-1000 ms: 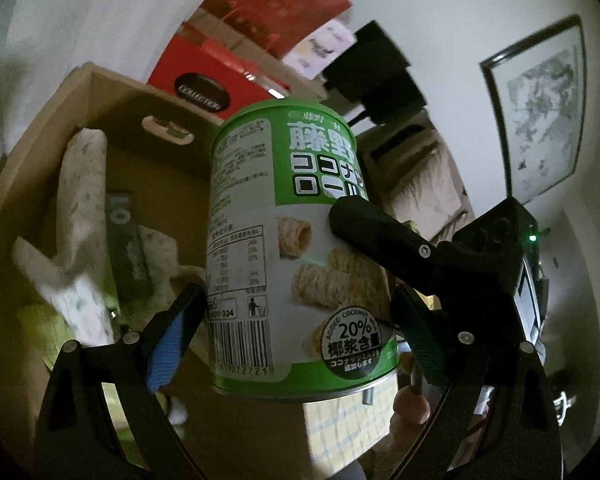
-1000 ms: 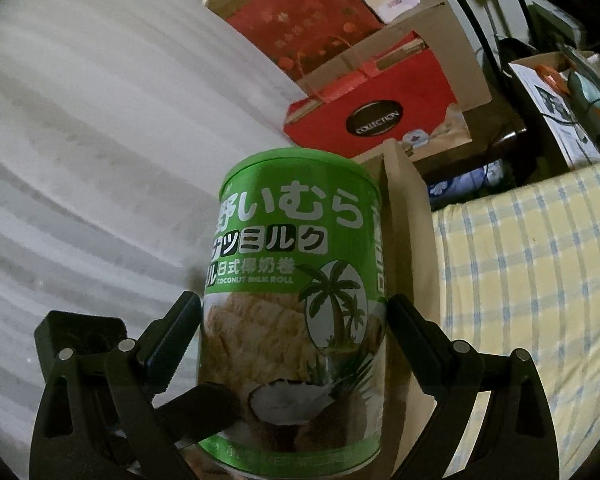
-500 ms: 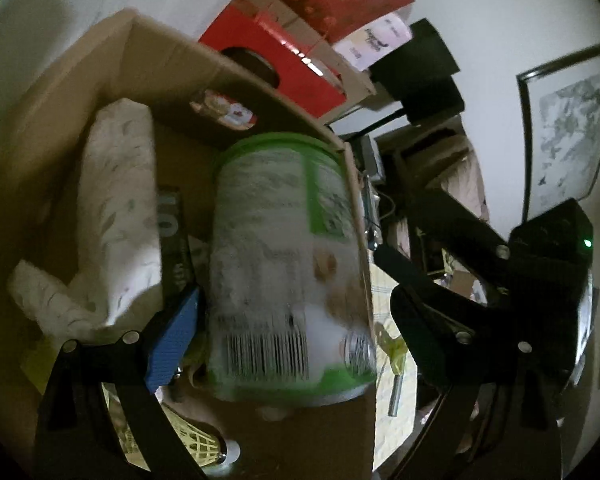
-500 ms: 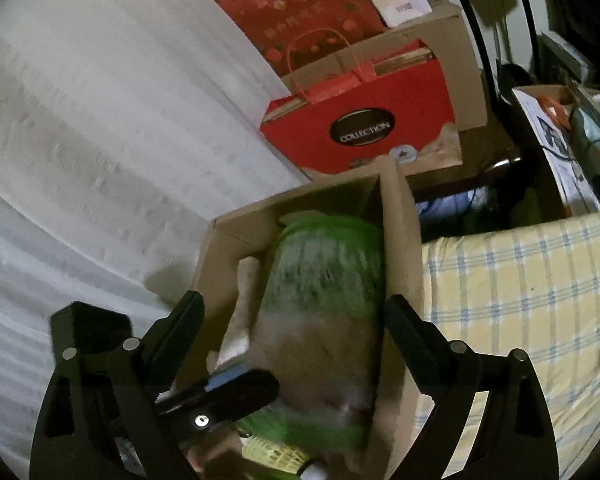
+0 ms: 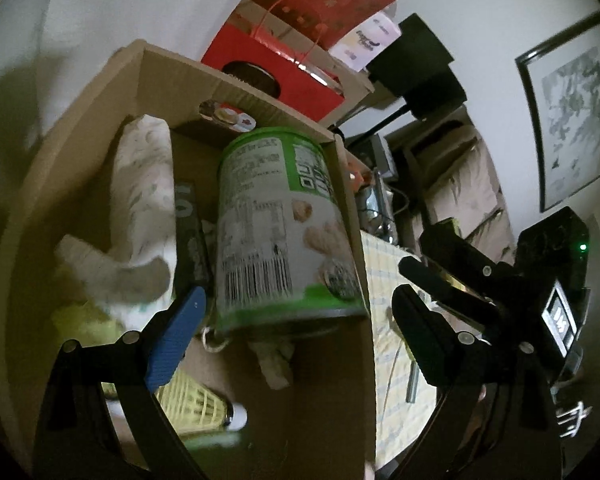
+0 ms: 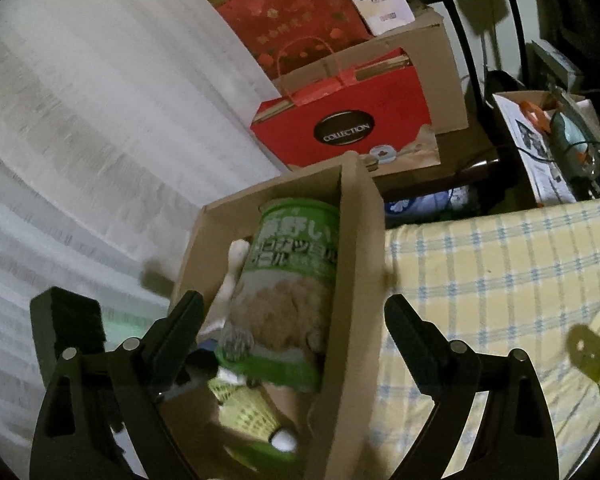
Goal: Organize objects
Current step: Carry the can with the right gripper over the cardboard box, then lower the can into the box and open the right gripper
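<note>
can position: the green can (image 5: 278, 232) is seen inside the cardboard box (image 5: 236, 92), against the box's right wall, resting on the clutter there.
long axis: tilted, top end pointing away from both cameras, base nearest the fingers.
left gripper (image 5: 296, 336): fingers spread wide, nothing held; can's base lies just ahead, between the 2 fingers.
right gripper (image 6: 294, 342): fingers spread wide, nothing gripped; the box wall and can sit between them.
nearer hand: cannot be told; both are judged close.
next move: likely withdrawal, since the can is judged placed.
</note>
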The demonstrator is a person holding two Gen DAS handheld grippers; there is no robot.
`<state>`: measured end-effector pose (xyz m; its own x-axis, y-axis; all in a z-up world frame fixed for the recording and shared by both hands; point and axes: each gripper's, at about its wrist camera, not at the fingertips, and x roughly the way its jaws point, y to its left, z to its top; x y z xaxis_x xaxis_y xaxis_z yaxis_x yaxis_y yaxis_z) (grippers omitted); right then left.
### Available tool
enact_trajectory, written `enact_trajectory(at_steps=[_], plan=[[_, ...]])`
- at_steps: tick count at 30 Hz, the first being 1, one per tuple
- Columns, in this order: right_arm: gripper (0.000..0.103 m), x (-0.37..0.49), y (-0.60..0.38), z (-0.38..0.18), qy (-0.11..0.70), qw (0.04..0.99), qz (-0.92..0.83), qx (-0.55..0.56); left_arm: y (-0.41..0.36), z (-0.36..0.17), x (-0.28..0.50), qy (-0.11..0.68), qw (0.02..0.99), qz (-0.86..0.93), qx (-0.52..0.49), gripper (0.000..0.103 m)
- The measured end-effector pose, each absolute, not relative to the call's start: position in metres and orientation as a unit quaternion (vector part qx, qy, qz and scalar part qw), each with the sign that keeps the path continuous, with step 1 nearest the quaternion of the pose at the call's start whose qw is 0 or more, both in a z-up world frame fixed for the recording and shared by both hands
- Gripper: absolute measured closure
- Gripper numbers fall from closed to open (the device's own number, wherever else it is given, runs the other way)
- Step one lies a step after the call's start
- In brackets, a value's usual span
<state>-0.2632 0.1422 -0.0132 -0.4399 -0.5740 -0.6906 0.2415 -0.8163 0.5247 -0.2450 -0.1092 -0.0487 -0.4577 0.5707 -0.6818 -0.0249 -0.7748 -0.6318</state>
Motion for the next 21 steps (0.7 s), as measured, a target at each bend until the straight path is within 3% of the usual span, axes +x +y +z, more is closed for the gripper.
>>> enact_trajectory(at_steps=[21], plan=[[0.010, -0.172, 0.194, -0.002, -0.089, 0.202, -0.867, 0.447, -0.058, -0.002, -0.161, -0.172, 0.159, 0.847, -0.477, 0.005]])
